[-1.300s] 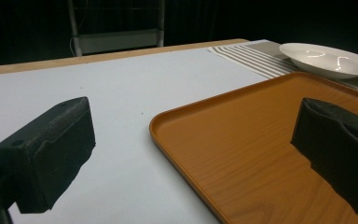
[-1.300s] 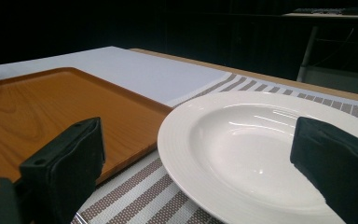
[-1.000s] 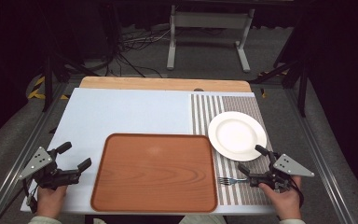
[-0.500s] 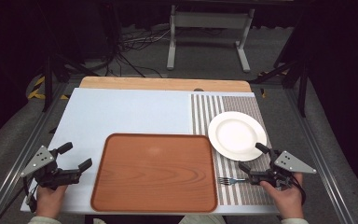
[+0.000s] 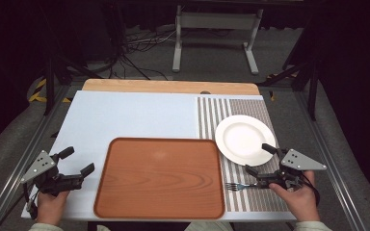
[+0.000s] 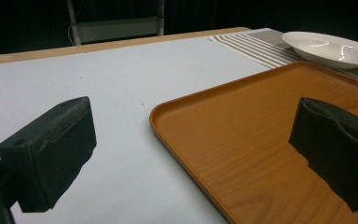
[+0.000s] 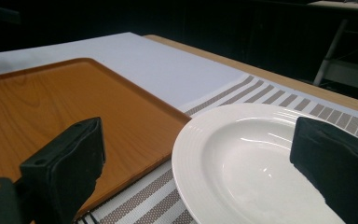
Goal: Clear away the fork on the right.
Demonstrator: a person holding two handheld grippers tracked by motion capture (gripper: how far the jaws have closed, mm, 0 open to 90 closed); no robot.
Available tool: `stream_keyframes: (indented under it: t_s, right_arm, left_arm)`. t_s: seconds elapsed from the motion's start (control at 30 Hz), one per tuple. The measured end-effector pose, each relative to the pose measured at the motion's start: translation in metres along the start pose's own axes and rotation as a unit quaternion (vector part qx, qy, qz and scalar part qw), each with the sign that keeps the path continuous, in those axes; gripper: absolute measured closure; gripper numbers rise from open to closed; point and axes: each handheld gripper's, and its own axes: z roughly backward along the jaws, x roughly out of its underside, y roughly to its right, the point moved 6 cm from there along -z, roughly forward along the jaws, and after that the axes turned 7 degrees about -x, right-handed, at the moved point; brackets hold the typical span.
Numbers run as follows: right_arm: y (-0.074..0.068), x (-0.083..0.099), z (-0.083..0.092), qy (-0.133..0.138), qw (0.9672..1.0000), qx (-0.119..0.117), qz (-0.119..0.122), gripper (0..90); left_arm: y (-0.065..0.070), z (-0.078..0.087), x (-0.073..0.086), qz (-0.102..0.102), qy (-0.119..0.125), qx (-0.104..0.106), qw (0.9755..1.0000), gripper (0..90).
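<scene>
A brown wooden tray [image 5: 161,178] lies empty at the front middle of the table. To its right a white plate [image 5: 244,139] rests on a striped placemat [image 5: 212,115], and a fork [image 5: 238,186] lies on the mat in front of the plate. My left gripper [image 5: 78,160] is open, low over the table just left of the tray, with the tray's rim [image 6: 270,140] between its jaws. My right gripper [image 5: 258,159] is open near the plate's front edge, just above the fork's handle. Its jaws frame the plate [image 7: 261,158] and the tray's corner [image 7: 51,102]. Neither gripper holds anything.
A pale blue mat [image 5: 130,115] covers the left and middle of the table, with a wooden strip [image 5: 168,86] along the far edge. Beyond the table, cables and a grey metal stand [image 5: 217,21] are on the dark floor.
</scene>
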Motion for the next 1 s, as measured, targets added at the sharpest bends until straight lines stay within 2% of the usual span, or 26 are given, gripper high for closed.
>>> stream_keyframes:
  t_s: [0.17,0.2,0.4,0.53,0.8,0.83,0.87,0.9,1.0]
  right_arm:
    - [0.0003,-0.0041,0.0001,-0.022,0.9997,-0.010,0.007,5.1]
    - [0.0001,-0.0042,-0.0003,-0.042,0.9989,-0.015,0.012,5.4]
    - [0.0012,-0.0055,-0.0005,-0.097,0.9946,-0.027,0.026,5.7]
    - [0.0013,-0.0064,-0.0012,-0.136,0.9892,-0.037,0.041,6.1]
    - [0.0014,-0.0076,-0.0046,-0.204,0.9752,-0.056,0.063,7.3]
    - [0.0015,-0.0077,-0.0050,-0.210,0.9738,-0.058,0.065,7.4]
    - [0.0015,-0.0077,-0.0050,-0.210,0.9738,-0.058,0.065,7.4]
    - [0.0016,-0.0079,-0.0061,-0.226,0.9697,-0.062,0.069,7.9]
    - [0.0023,-0.0080,-0.0073,-0.247,0.9639,-0.067,0.074,7.9]
  left_arm:
    - [-0.0001,0.0004,-0.0002,0.000,0.001,0.000,1.0000,1.2]
    - [-0.0001,0.0003,-0.0002,0.002,0.002,-0.001,1.0000,1.3]
    - [-0.0003,0.0009,-0.0005,0.000,0.004,-0.001,1.0000,1.3]
    - [0.0002,0.0007,-0.0003,0.000,0.002,0.001,1.0000,1.3]
    - [-0.0003,0.0004,-0.0001,-0.002,0.000,0.002,1.0000,1.3]
    - [-0.0003,0.0003,-0.0001,-0.002,0.000,0.002,1.0000,1.3]
    - [-0.0003,0.0003,-0.0001,-0.002,0.000,0.002,1.0000,1.3]
    - [-0.0003,0.0001,-0.0001,-0.001,0.000,0.002,1.0000,1.3]
    - [-0.0004,0.0002,0.0000,-0.001,0.000,0.003,1.0000,1.3]
